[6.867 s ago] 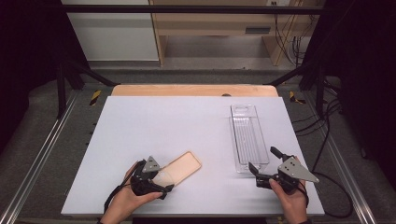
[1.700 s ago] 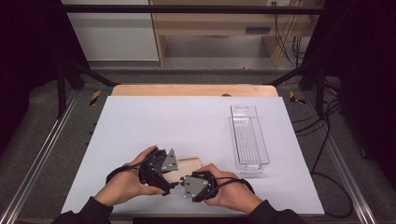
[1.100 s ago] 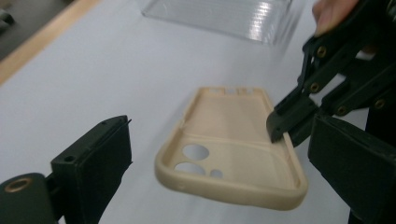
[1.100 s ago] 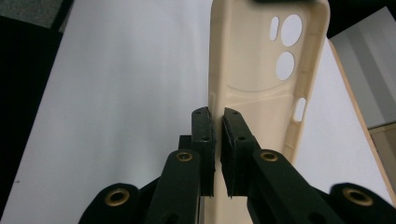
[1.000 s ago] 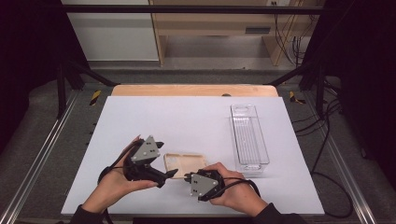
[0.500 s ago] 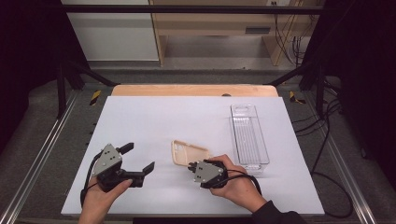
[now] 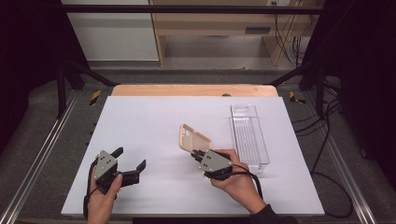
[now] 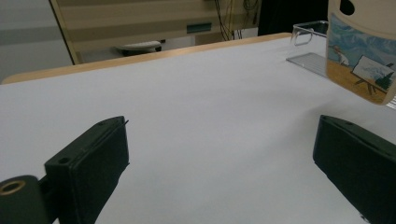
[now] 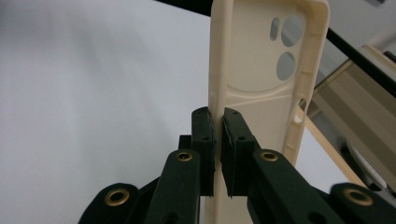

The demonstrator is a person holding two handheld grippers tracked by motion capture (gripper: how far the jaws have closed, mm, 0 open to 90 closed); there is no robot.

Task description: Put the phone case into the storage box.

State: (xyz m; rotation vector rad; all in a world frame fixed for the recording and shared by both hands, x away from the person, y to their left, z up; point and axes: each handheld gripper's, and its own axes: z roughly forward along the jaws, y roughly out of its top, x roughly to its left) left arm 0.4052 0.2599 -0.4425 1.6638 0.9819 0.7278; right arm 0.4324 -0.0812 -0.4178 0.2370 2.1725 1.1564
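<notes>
Phone case (image 7: pixel 194 138): cream-coloured, lifted off the table and tilted, a little right of the middle of the high view; its inner side faced up there, with the camera holes at its far end.
Phone case, right gripper view (image 9: pixel 261 79): it stood upright in the middle of the frame, hollow side toward the camera, with two round holes and a narrow one near its top.
Phone case, left gripper view (image 8: pixel 362 56): its outer side was at the upper right edge of the frame and carried a printed picture in blue and ochre.
Right gripper (image 7: pixel 200 154): its two black jaws were pressed together on the near edge of the phone case, one jaw on each side of the thin wall.
Right hand (image 7: pixel 236 179): it held the gripper from behind, in the lower middle of the high view, with a black cable looping beside it.
Clear tray (image 7: pixel 249 135): long and transparent, it lay on the table just right of the phone case, apart from it.
Left gripper (image 7: pixel 130 160): at the lower left of the high view, well apart from the phone case; its jaws stood wide apart with nothing between them.
Left hand (image 7: pixel 103 193): it gripped the left gripper from below.
Table (image 7: pixel 154 121): white top with a wooden strip along its far edge.
</notes>
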